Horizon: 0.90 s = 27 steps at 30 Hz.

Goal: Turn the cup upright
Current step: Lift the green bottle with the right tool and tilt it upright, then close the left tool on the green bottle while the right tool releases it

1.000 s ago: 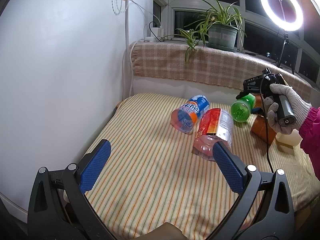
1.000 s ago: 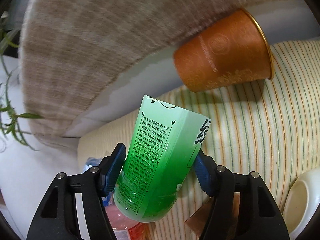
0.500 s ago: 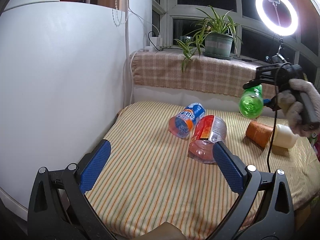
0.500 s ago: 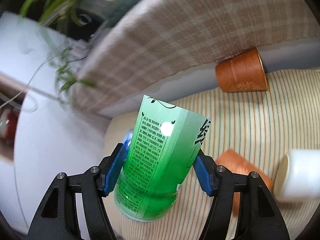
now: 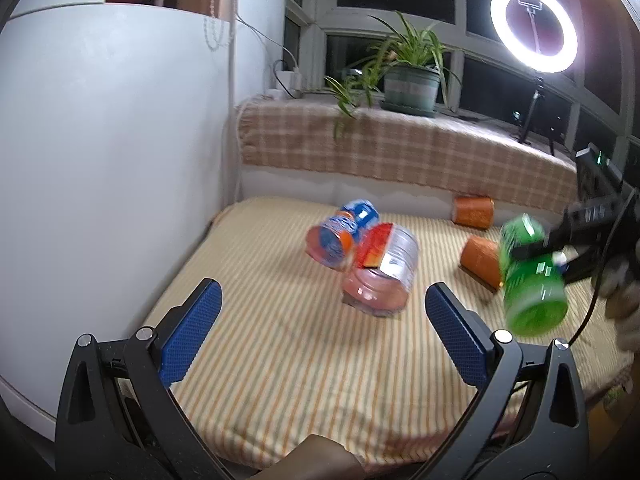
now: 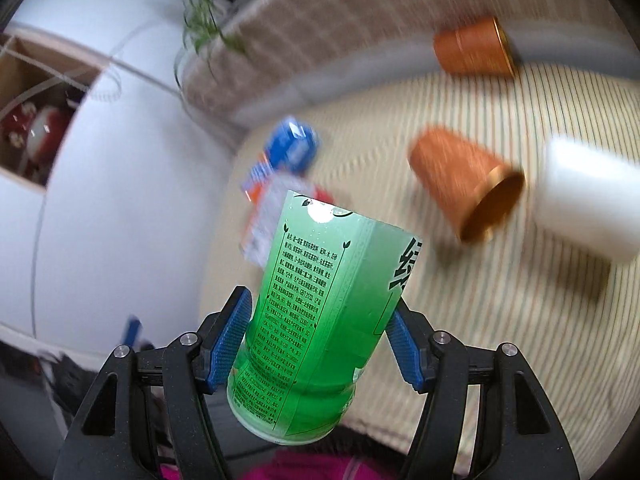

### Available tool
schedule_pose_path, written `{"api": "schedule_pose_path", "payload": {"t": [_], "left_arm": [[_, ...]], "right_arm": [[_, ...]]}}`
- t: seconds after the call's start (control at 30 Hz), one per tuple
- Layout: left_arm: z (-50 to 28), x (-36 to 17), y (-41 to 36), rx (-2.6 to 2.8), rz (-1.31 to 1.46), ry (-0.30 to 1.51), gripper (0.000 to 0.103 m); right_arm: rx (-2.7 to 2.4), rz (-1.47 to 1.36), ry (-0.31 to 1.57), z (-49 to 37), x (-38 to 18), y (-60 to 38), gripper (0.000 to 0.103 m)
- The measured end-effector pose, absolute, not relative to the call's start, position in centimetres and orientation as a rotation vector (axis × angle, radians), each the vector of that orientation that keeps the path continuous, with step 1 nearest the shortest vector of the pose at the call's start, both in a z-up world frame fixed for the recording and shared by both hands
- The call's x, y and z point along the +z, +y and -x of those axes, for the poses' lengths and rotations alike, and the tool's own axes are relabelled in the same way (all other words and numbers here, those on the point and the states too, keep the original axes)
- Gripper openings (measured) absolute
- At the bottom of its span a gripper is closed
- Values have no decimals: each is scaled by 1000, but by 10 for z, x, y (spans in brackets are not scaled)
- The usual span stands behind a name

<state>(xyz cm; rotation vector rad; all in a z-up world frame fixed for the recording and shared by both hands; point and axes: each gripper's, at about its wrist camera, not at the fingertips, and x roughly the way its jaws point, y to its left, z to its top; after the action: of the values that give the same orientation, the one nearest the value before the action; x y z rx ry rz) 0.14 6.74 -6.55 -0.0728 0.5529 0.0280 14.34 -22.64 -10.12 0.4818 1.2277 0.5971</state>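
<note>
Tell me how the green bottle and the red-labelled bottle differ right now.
The green bottle is gripped by the right tongs and held in the air; the red-labelled bottle lies on its side on the striped mat, untouched. The green bottle is green throughout; the red-labelled bottle is clear with pinkish liquid. Both are plastic drink bottles with printed labels.

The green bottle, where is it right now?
The green bottle is off the bed, clamped in the right tool; in the left wrist view it hangs at right, in front of an orange cup.
</note>
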Motion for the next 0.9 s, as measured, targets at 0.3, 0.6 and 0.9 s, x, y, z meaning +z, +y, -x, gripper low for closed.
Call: {"api": "schedule_pose_path", "payload": {"t": [0.3,0.6,0.9], "left_arm": [[-1,-78,47,-89,91,623,103],[-7,-90,33,-149,130,692,103],[-43,-100,16,-302,243,818,103]], "right_arm": [[543,-303,1280,-119,-151,-222,66],[492,-151,1219,-118,-151,-207,74],[476,-226,1132,-98,-143,-238,76]]}}
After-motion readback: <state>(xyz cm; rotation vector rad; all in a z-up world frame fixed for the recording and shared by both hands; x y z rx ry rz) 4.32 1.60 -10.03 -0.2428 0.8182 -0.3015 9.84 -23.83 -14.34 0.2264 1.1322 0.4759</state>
